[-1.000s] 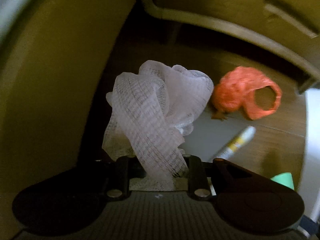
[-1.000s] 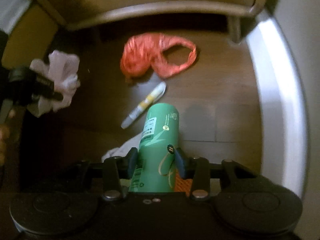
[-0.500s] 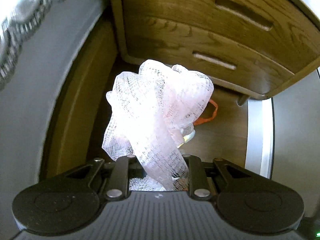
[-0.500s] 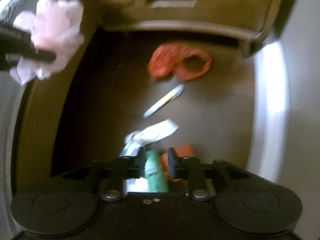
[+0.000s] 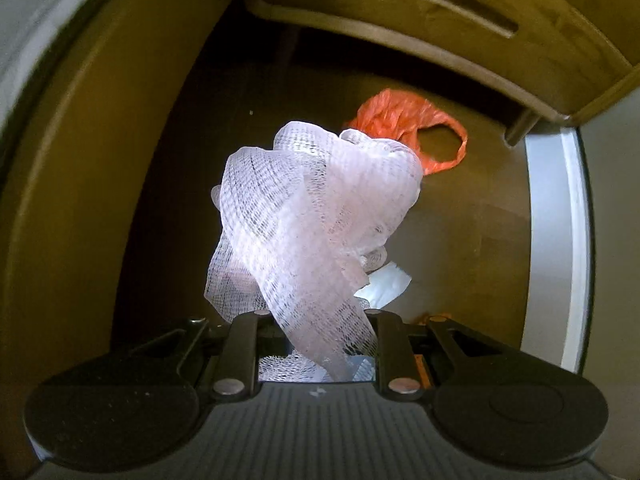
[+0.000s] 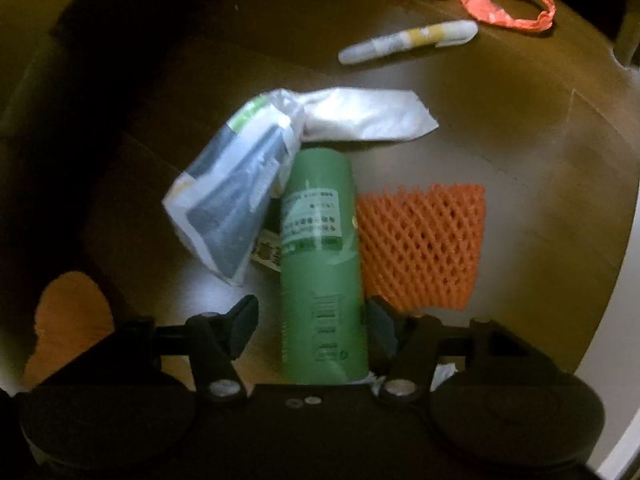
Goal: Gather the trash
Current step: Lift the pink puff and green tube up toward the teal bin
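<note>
Trash gathered on the floor, one piece aloft.
The left gripper (image 5: 316, 344) had its jaws clamped on white mesh (image 5: 312, 220). The right gripper (image 6: 310, 326) had jaws just opening, apart around the green can (image 6: 320, 264) lying between a wrapper (image 6: 232, 200) and orange netting (image 6: 420, 244).

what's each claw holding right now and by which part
The left claw grips the white mesh net by its lower end. The right claw has just been opening; the green bottle lies between its jaws, not gripped.
</note>
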Action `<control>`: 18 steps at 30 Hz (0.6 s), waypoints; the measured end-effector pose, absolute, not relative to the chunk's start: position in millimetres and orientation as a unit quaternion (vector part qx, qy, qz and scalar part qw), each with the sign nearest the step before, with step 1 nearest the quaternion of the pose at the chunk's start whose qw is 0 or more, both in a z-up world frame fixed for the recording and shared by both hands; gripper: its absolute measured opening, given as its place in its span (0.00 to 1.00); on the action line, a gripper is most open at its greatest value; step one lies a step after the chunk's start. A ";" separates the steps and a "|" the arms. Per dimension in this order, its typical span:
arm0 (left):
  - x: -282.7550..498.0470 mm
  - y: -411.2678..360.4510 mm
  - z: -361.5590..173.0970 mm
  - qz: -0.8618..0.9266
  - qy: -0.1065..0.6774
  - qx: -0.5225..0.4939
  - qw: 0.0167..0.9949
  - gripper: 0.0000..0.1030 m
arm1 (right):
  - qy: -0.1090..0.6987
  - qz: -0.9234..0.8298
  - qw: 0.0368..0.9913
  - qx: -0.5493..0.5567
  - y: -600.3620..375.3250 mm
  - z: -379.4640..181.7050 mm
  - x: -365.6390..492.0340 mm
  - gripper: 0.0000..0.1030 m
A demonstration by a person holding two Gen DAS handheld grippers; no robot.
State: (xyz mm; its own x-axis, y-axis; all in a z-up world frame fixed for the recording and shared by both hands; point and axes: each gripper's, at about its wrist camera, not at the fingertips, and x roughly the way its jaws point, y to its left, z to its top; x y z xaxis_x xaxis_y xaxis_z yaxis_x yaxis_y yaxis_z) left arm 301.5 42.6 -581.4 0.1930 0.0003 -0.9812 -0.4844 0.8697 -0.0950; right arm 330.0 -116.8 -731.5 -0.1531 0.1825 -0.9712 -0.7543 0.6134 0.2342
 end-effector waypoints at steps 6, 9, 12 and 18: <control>300.8 44.2 -596.0 0.162 0.617 -0.202 0.743 0.19 | 0.656 0.377 0.617 -0.218 -115.9 -739.9 325.5 0.47; 303.8 46.0 -595.7 0.166 0.620 -0.209 0.738 0.19 | 0.646 0.377 0.621 -0.233 -113.3 -732.3 323.7 0.46; 303.0 47.8 -584.5 0.171 0.621 -0.215 0.734 0.19 | 0.653 0.366 0.632 -0.202 -115.7 -708.5 328.5 0.46; 297.5 50.1 -535.0 0.177 0.619 -0.229 0.730 0.19 | 0.662 0.339 0.656 -0.129 -130.7 -631.2 340.1 0.46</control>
